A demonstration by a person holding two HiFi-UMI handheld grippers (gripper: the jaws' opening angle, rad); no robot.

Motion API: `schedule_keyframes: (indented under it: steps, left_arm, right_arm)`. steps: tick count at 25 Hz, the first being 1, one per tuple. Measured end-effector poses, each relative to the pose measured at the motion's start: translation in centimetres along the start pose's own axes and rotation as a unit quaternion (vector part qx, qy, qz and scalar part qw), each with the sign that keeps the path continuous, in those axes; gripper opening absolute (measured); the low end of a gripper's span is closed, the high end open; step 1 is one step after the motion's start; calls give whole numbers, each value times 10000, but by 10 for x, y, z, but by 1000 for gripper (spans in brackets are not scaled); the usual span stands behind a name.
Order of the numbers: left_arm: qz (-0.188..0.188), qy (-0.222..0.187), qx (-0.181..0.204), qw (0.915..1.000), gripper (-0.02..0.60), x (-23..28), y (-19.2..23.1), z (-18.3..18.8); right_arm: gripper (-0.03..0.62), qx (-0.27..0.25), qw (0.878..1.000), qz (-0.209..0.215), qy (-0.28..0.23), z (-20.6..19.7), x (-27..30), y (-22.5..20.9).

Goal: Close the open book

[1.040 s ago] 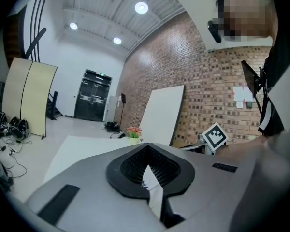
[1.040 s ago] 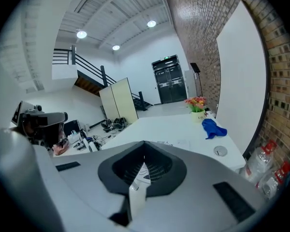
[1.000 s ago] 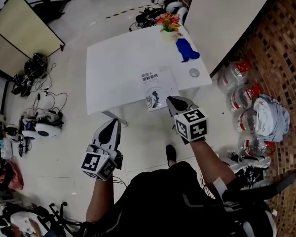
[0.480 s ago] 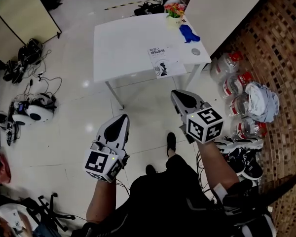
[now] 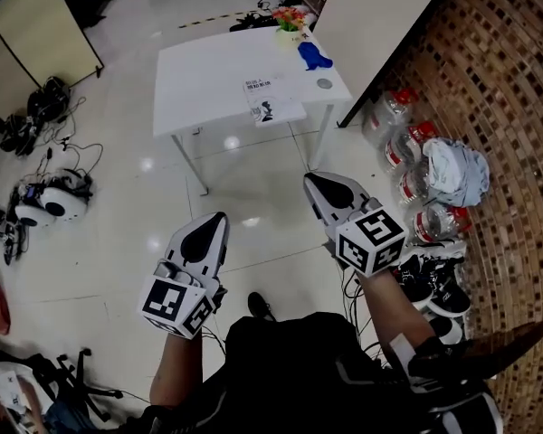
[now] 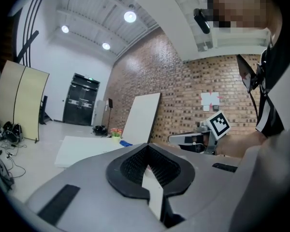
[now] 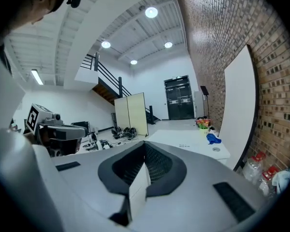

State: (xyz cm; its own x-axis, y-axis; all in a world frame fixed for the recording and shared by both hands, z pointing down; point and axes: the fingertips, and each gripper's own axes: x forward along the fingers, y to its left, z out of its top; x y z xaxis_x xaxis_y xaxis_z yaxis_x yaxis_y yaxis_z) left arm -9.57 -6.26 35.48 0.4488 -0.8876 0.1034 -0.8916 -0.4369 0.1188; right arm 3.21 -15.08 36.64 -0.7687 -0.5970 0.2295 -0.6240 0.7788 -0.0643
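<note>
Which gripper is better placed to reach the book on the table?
Right, probably: the right gripper sits nearer the book than the left gripper, though both are shut, empty and well short of the table.

Bare floor (image 5: 271, 197) lies open toward the table (image 5: 199, 80); bottles (image 5: 405, 147) crowd the right.

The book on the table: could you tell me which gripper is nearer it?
Right. The right gripper hangs short of the book; the left gripper farther back, leftward.
</note>
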Motion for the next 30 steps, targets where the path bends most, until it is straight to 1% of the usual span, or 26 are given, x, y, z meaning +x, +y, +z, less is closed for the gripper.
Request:
schedule_keyframes:
  steps: [5, 10, 13, 17, 20, 23, 27, 30]
  left_arm:
    - [363, 0, 171, 9992, -5, -14, -84, -8]
    - [739, 9, 210, 9970, -5, -36, -176, -11]
    - [967, 4, 189, 9951, -5, -53, -213, -11]
    - [1162, 95, 277, 9928, -5, -86, -240, -13]
    - [1148, 92, 298, 9929, -5, -112, -250, -16]
    - [986, 6, 327, 9946, -5, -141, -263, -20]
    - [805, -57, 300, 9963, -5, -197, -275, -27]
    - [592, -132, 325, 9976, -5, -237, -284, -30]
  right_arm:
    - [0, 107, 9995, 231, -206, -16, -85, -4]
    - [0, 20, 9977, 656, -182, -31, -166, 2]
    - [0, 60, 9965, 803, -232, -35, -201, 11]
    - [0, 63, 9952, 923, -332, -35, -234, 40]
    - [0, 111, 9951, 869, -449, -37, -250, 64]
    - [0, 66, 9966, 721, -405, -43, -265, 93]
    - [0, 158, 9973, 565, -433, -52, -290, 149]
    - [0, 182, 9979, 450, -429, -59, -308, 190]
